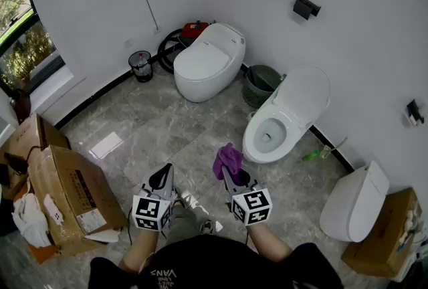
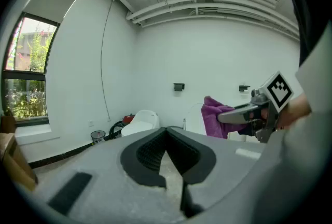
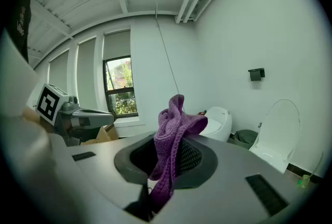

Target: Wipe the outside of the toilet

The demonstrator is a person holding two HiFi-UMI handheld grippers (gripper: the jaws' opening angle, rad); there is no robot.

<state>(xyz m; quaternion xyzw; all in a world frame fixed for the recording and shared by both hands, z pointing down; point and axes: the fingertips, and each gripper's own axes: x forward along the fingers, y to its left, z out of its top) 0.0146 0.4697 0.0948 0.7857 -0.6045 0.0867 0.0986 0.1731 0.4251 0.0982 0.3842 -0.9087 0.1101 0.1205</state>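
Observation:
An open white toilet [image 1: 284,122] with its lid raised stands against the right wall, also visible at the right of the right gripper view as the toilet [image 3: 277,140]. My right gripper [image 1: 231,170] is shut on a purple cloth [image 1: 227,159], held a little short of the bowl's front left; the cloth [image 3: 174,137] bunches up between the jaws. My left gripper [image 1: 162,177] is beside it, shut and empty, over the floor. In the left gripper view the jaws [image 2: 167,153] meet and the purple cloth [image 2: 218,116] shows at the right.
A closed white toilet [image 1: 208,61] stands at the back, a third one [image 1: 353,204] at the right. A green basket [image 1: 261,85] sits between toilets, a small bin [image 1: 140,65] by the wall. Cardboard boxes [image 1: 63,197] lie left, another box [image 1: 388,241] far right. A green bottle [image 1: 311,156] lies by the wall.

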